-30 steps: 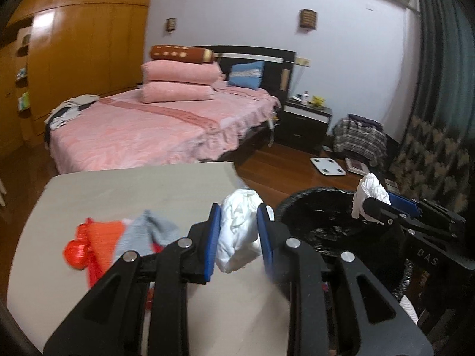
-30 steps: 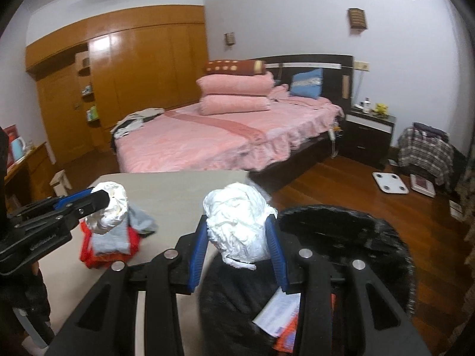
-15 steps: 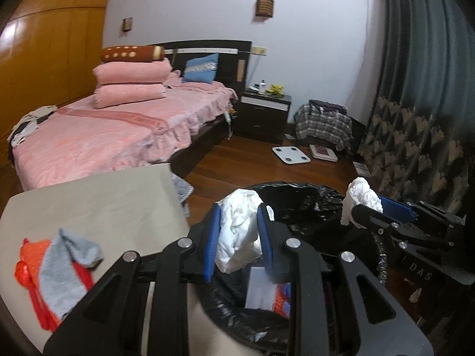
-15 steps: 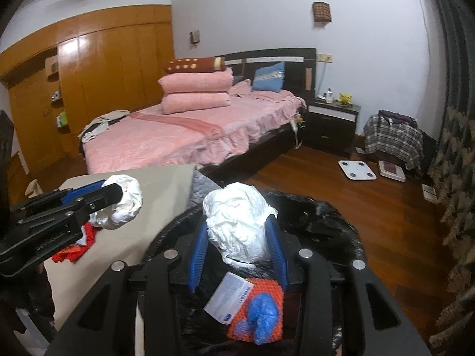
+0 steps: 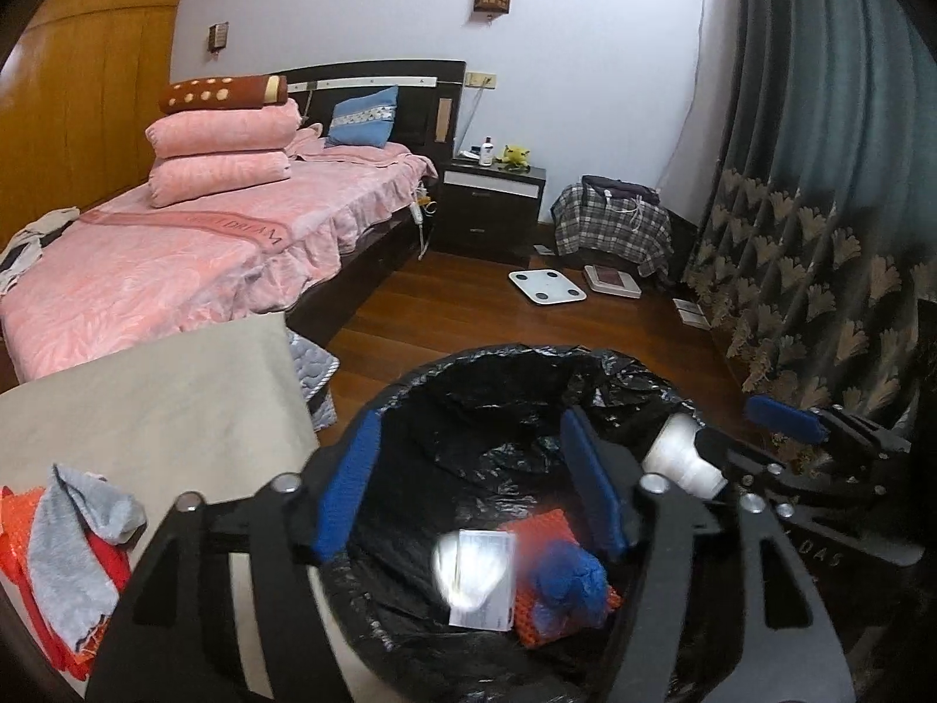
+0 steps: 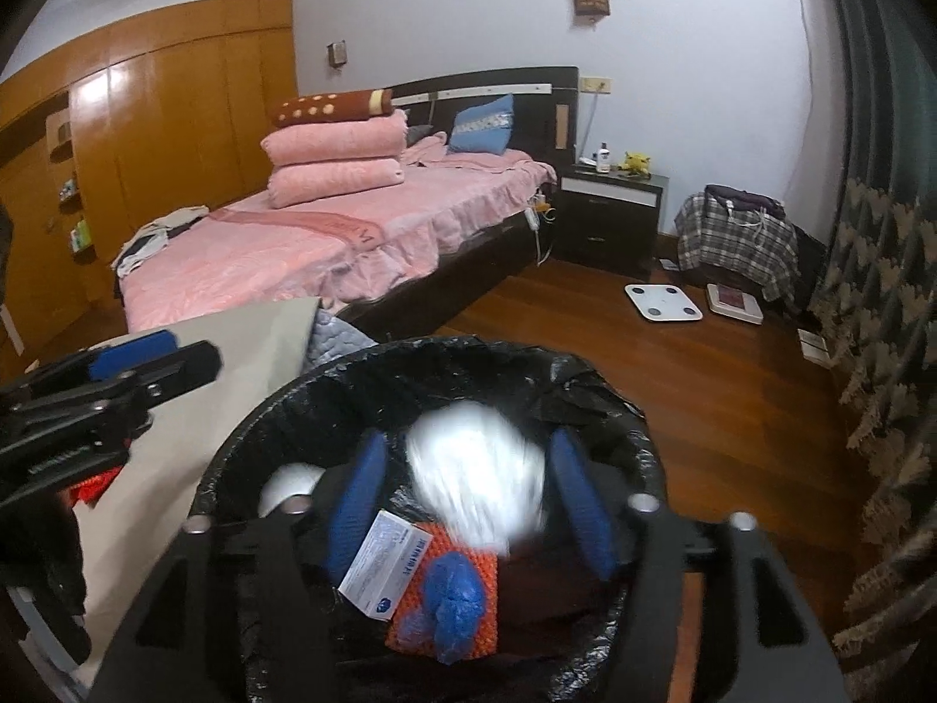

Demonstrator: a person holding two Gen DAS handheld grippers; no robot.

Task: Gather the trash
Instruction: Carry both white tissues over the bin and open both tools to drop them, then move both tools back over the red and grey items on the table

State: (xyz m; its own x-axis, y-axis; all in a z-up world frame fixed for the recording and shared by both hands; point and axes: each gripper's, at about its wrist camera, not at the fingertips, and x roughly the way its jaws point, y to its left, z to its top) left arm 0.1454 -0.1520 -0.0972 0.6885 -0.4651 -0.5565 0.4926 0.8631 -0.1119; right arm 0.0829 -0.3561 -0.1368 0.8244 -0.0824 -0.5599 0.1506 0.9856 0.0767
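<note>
Jaws of both the left gripper [image 5: 474,480] and right gripper [image 6: 468,498] opening over the black-lined bin [image 5: 527,363], a blurred white paper wad [image 6: 474,486] loose between the right pads: light, soft, crushable, best pinched mid-bulk.

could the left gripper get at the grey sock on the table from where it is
Probably yes: the left gripper is opening over the bin with nothing between its pads, and the grey sock lies uncovered on the table just beside it.
</note>
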